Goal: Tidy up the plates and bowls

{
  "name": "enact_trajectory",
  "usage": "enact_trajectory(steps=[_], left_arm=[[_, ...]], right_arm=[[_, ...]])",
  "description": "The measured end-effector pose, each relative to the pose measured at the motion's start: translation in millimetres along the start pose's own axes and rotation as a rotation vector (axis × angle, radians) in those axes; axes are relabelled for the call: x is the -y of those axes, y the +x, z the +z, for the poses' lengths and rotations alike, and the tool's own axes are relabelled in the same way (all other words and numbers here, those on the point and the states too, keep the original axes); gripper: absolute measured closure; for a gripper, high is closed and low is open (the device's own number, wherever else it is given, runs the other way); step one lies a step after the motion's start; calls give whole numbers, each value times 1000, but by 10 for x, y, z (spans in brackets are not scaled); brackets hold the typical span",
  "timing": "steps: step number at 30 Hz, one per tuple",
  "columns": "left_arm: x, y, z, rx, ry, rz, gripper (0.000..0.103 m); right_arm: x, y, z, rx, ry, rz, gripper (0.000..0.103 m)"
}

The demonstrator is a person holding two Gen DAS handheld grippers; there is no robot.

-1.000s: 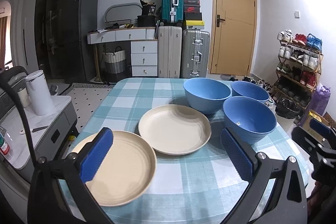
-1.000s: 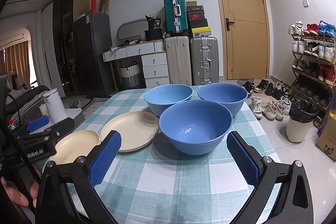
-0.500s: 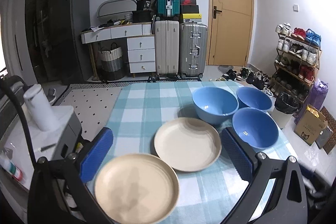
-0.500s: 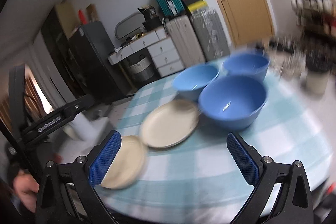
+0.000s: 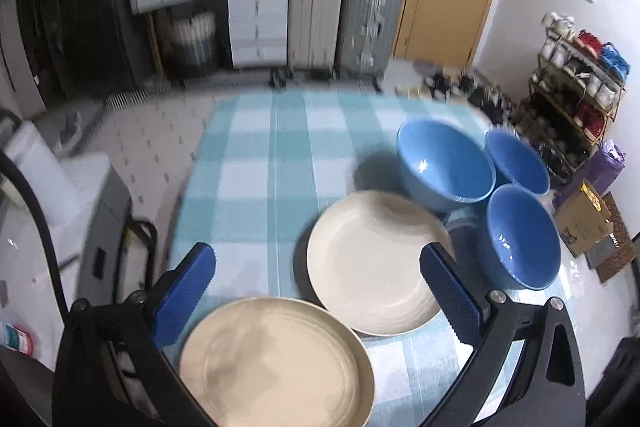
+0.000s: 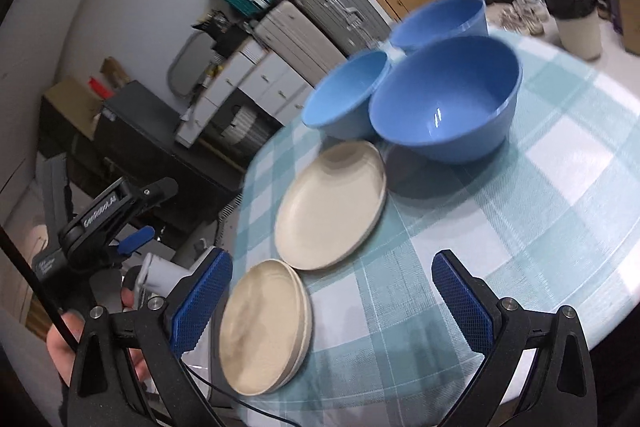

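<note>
Both claws, left (image 5: 318,291) and right (image 6: 334,301), hang wide and empty above the near plate (image 5: 276,363), probably lining up to stack it.

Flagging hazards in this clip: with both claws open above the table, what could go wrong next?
The near plate sits at the table edge; a nudge from the left claw might tip it off. The three blue bowls crowd together, so the right claw grabbing one may knock its neighbours.
</note>
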State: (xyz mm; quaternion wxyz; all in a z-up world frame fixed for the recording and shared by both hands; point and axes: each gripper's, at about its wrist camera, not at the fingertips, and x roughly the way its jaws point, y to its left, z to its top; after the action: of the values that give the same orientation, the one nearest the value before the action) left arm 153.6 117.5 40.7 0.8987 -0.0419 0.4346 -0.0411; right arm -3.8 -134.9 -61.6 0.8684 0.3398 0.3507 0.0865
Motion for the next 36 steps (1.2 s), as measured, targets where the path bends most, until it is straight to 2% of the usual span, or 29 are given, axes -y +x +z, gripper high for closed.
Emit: enact_trajectory(steps=[3, 5, 7, 10, 13, 15, 19, 22, 27, 36], left_arm=[[-38, 238, 52, -47, -7, -4, 1], [5, 343, 71, -65, 24, -15, 1], [109, 497, 83, -93, 92, 15, 1], [165, 696, 112, -122, 132, 85, 1], [139, 863, 162, -152, 120, 64, 1], [163, 945, 200, -164, 138, 68, 1], [209, 1127, 263, -212, 197, 97, 1], [182, 1238, 289, -240, 200, 68, 1], [109, 1443, 284, -295, 170, 13, 1], [108, 1660, 313, -329, 172, -28, 4]], right_arm=[[45, 221, -23, -27, 8, -14, 1], [58, 329, -19, -27, 15, -8, 1], [42, 426, 1, -9, 12, -22, 1], [-16, 550, -1, 14, -17, -51, 1], [-154, 577, -47, 82, -88, -99, 1], [-202, 636, -63, 88, -110, -104, 1], [-105, 829, 2, 60, -22, -108, 1], [-59, 944, 39, 29, 44, -59, 1], [-81, 1124, 34, 11, 28, -87, 2], [-62, 1375, 71, -33, 16, -165, 21]])
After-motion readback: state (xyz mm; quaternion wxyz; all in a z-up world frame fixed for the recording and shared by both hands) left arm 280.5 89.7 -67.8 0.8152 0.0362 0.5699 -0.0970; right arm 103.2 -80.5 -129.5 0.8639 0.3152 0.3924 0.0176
